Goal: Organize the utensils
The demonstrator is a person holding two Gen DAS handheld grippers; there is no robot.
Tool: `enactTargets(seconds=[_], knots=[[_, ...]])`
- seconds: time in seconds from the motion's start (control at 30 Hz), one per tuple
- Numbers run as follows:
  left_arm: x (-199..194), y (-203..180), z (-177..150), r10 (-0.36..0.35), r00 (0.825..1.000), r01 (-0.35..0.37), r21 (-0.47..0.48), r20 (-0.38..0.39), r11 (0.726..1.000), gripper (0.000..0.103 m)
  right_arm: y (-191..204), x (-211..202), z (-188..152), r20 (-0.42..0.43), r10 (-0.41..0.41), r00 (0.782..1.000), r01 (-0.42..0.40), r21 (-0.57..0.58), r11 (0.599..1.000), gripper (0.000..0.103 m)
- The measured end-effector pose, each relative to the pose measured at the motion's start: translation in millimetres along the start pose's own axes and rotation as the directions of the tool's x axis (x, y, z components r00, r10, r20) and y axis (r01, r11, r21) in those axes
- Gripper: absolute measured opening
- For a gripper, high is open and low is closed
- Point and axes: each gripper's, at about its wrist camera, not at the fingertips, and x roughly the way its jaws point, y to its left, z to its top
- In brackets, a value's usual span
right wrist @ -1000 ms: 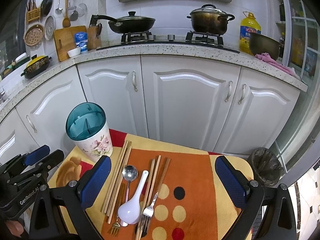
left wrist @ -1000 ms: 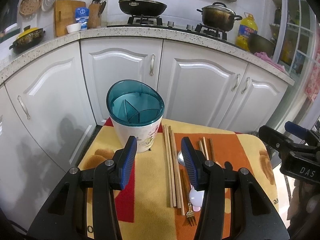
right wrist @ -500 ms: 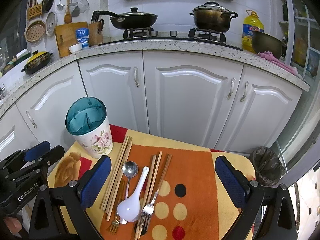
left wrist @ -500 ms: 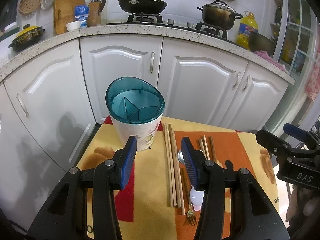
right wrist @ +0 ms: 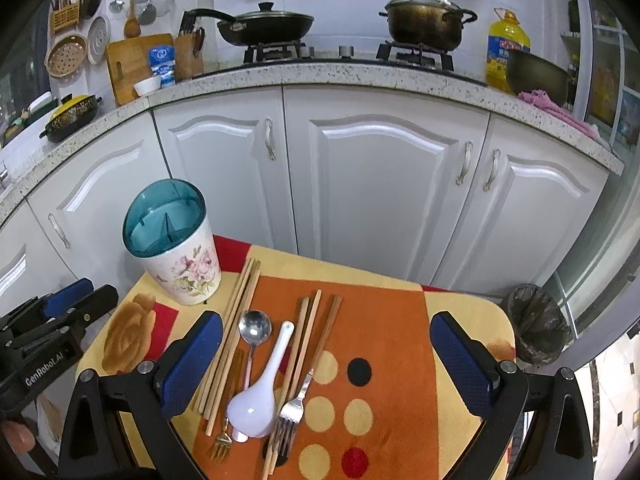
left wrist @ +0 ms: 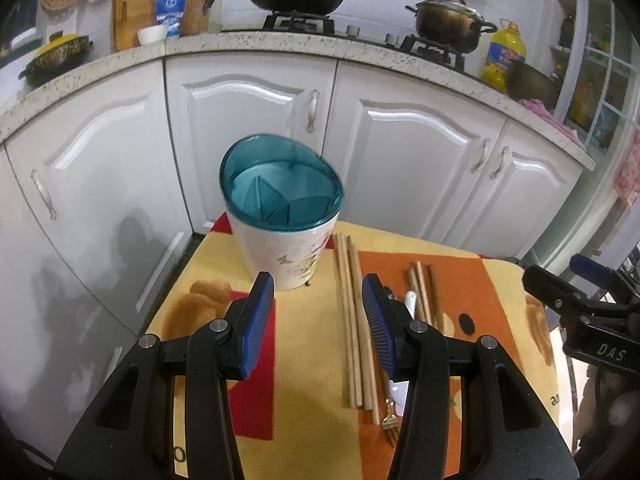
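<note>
Utensils lay loose on the patterned cloth [right wrist: 384, 320]: pale chopsticks [right wrist: 234, 328], a steel spoon [right wrist: 254, 326], a white ceramic spoon [right wrist: 256, 400], darker chopsticks [right wrist: 308, 340] and forks, all with long axes running roughly toward the cabinets. The divided holder [right wrist: 172, 248] stood upright at the far left corner (nothing in it yet). The right gripper [right wrist: 326, 364], jaws spread wide, hung directly over the pile and seemed best placed; the left gripper [left wrist: 318, 320], jaws parted and holding nothing, faced the holder.

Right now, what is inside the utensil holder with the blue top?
Inside the utensil holder only its blue dividers show, with no utensils. The compartment bottoms are hidden from view.
</note>
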Motion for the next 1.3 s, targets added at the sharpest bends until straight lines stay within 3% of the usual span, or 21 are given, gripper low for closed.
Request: enactTargets(seconds=[0.17,0.4,0.47,0.6,0.7,0.83,1.07,1.17,1.23,1.3], knots=[[17.1,7.8,-7.4,-0.047,0.997,0.045,-0.036,-0.067,0.998,0.045,-3.1,16.8,-7.8,-0.05,0.016,0.999,-0.017,-0.006,1.0,0.102],[53.2,5.8,-24.8,-0.136,0.972,0.128,-0.054,-0.191,0.99,0.045,-8.2,53.9,-26.8,-0.152,0.054,0.987,-0.055,-0.002,0.998,0.08],[66.0,3.2,-29.7,-0.156,0.962,0.147,-0.054,-0.222,0.988,0.044,-9.0,66.0,-32.0,-0.183,0.068,0.981,-0.068,0.004,0.998,0.078],[93.2,-2.6,-36.4,-0.189,0.945,0.182,-0.052,-0.268,0.982,0.034,-8.8,85.6,-37.0,-0.217,0.086,0.972,-0.087,0.007,0.996,0.078],[116.5,-7.3,-40.2,-0.171,0.936,0.169,-0.034,-0.308,0.985,0.025,-9.7,100.0,-36.5,-0.245,0.096,0.965,-0.097,0.01,0.995,0.074],[142.8,-13.5,-43.0,-0.161,0.921,0.165,-0.019,-0.356,0.986,0.02,-12.0,112.2,-33.4,-0.261,0.104,0.96,-0.103,0.02,0.995,0.073],[157.9,-20.1,-33.5,-0.171,0.922,0.188,0.016,-0.348,0.982,0.019,-14.3,126.9,-33.6,-0.29,0.118,0.95,-0.111,0.038,0.993,0.073],[160.9,-13.2,-29.3,-0.219,0.907,0.215,-0.053,-0.36,0.975,0.012,-14.8,129.8,-34.0,-0.295,0.122,0.948,-0.117,0.036,0.993,0.073],[157.7,-14.2,-29.7,-0.223,0.904,0.226,-0.036,-0.363,0.973,0.009,-15.2,132.8,-34.0,-0.3,0.126,0.946,-0.121,0.034,0.992,0.073],[154.4,-15.3,-31.6,-0.221,0.908,0.231,-0.016,-0.356,0.973,0.007,-16.0,136.3,-33.8,-0.304,0.128,0.944,-0.123,0.037,0.992,0.061]])
